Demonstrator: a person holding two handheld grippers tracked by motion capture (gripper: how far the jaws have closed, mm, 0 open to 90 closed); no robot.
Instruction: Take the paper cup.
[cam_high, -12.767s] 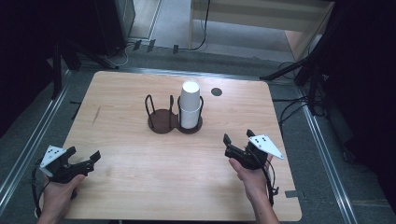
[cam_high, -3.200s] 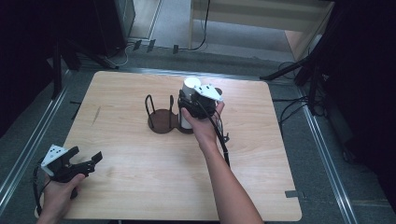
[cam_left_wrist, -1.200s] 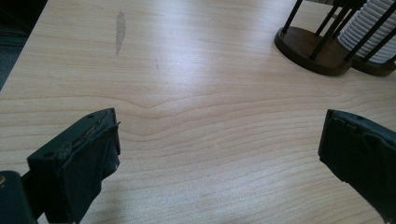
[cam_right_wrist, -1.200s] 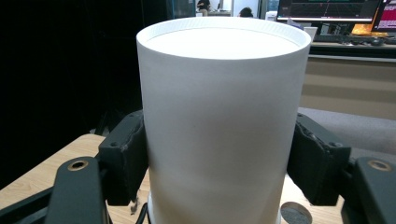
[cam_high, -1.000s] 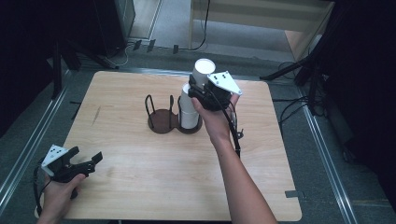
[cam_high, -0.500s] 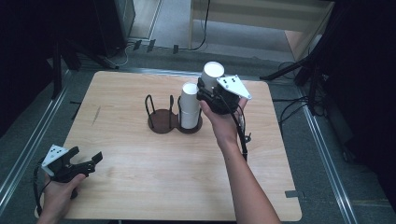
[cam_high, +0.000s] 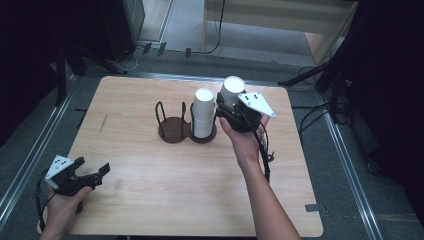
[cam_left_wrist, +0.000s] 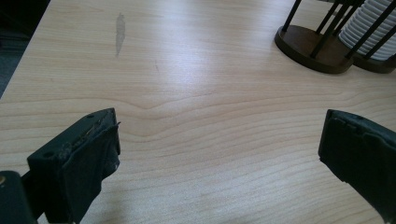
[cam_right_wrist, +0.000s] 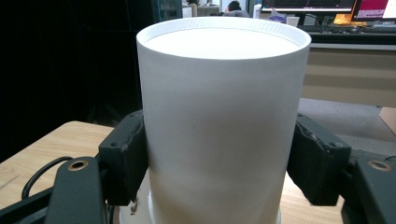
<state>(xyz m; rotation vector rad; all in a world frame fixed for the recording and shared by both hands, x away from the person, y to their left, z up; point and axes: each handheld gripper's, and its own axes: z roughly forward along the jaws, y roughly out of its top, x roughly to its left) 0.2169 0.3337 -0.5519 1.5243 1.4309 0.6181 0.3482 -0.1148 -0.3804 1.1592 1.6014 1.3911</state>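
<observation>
moved: right gripper (cam_high: 227, 107) lifted white cup (cam_high: 231, 91) off stack (cam_high: 203, 114), now beside it
right: pinching cup
left gripper (cam_high: 92, 172): spread
writing: none legible, maybe too small
near: dark rack (cam_high: 175, 127)

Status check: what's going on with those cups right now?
Right gripper shut on cup, beside stack. Left gripper open, idle. Nothing in the way.

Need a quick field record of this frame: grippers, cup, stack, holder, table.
right gripper: shut on cup, lifted to the right of the stack
cup: white, upside down, a pad on each side
stack: white cups, upside down, in the holder's right bay
holder: dark, two round bays with wire posts; left bay bare
left gripper: open, nothing between the jaws, near left table corner
table: light wood, grey smudge at left
</observation>
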